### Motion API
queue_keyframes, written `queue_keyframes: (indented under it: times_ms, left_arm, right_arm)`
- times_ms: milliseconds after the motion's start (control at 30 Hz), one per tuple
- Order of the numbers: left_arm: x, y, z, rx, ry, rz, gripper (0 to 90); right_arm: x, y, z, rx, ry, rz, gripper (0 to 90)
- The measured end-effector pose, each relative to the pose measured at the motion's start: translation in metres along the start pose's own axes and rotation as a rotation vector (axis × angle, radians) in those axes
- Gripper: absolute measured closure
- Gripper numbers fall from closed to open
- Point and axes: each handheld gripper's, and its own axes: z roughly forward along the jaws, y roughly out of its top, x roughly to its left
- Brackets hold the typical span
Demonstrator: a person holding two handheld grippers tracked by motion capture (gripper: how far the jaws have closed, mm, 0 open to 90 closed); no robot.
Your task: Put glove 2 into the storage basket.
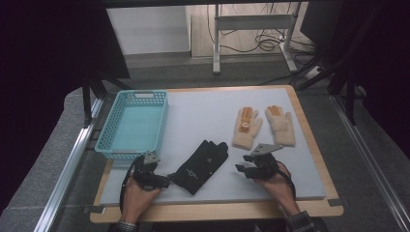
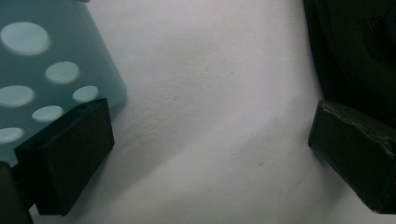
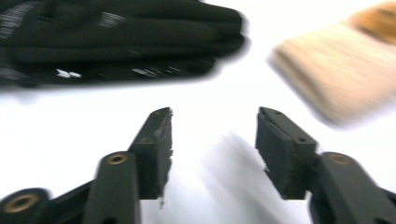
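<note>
- Black glove point(image 1: 202, 165): flat, smooth synthetic fabric with small white print, lying diagonally on the mat near the front edge, fingers pointing up-right.
- Left gripper point(image 1: 167, 181): at the glove's cuff. Its own view shows the jaws spread wide over bare mat, dark fabric point(image 2: 359, 51) just past the right pad; nothing pinched, so released.
- Right gripper point(image 1: 244, 169): just right of the glove, not touching. Jaws apart and empty, only mat between the pads point(image 3: 159, 140); released. View is motion-blurred.
- Two cream gloves: knitted, fuzzy, orange fingertips. One point(image 1: 246, 128) lies just above the right gripper, the other point(image 1: 281, 124) beside it, slightly apart.
- Basket point(image 1: 110, 128): light-blue plastic, rectangular, perforated walls, at the far left of the mat; its corner point(image 2: 42, 70) sits close to the left gripper's left pad.
- Mat point(image 1: 203, 113): pale grey, matte, on a wood-edged table point(image 1: 309, 130).
- Nothing lies between either gripper and the black glove.
</note>
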Motion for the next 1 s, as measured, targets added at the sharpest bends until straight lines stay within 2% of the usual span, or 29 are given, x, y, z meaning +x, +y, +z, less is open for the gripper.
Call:
queue_keyframes:
  times_ms: [67,100,167,233,333,500,600,700,767,867,1000]
  left_arm:
    - [0.000,0.000,0.000,0.000,0.000,0.000,0.4]
    - [0.000,0.000,0.000,0.000,0.000,0.000,0.4]
    - [0.000,0.000,0.000,0.000,0.000,0.000,0.4]
    - [0.000,0.000,0.000,0.000,0.000,0.000,0.4]
    - [0.000,0.000,0.000,-0.001,0.000,-0.004,0.5]
    - [0.001,-0.001,-0.001,-0.009,-0.003,-0.008,1.9]
    - [0.003,-0.001,-0.003,-0.019,-0.022,-0.019,2.3]
    - [0.004,-0.002,-0.004,-0.022,-0.034,-0.003,2.3]
    - [0.006,-0.002,-0.008,-0.001,-0.032,0.042,2.3]
    - [0.007,-0.001,-0.017,-0.018,-0.083,0.046,2.3]
    - [0.006,0.004,-0.031,-0.052,-0.112,0.050,2.7]
  right_arm:
    - [-0.010,-0.008,-0.006,-0.005,-0.048,0.021,38.8]
    - [-0.010,-0.008,-0.006,-0.005,-0.048,0.021,38.8]
    - [-0.023,-0.015,-0.013,0.003,-0.111,0.038,32.7]
    - [-0.029,-0.018,-0.016,0.001,-0.138,0.053,29.7]
    - [-0.033,-0.022,-0.017,0.025,-0.190,0.033,27.3]
    - [-0.035,-0.023,-0.015,0.034,-0.191,0.047,26.0]
    - [-0.036,-0.024,-0.015,0.034,-0.191,0.048,25.8]
    - [-0.036,-0.024,-0.015,0.033,-0.190,0.049,25.8]
    - [-0.036,-0.024,-0.015,0.033,-0.190,0.049,25.8]
    - [-0.036,-0.024,-0.015,0.033,-0.190,0.049,25.7]
    - [-0.036,-0.024,-0.015,0.033,-0.191,0.049,25.7]
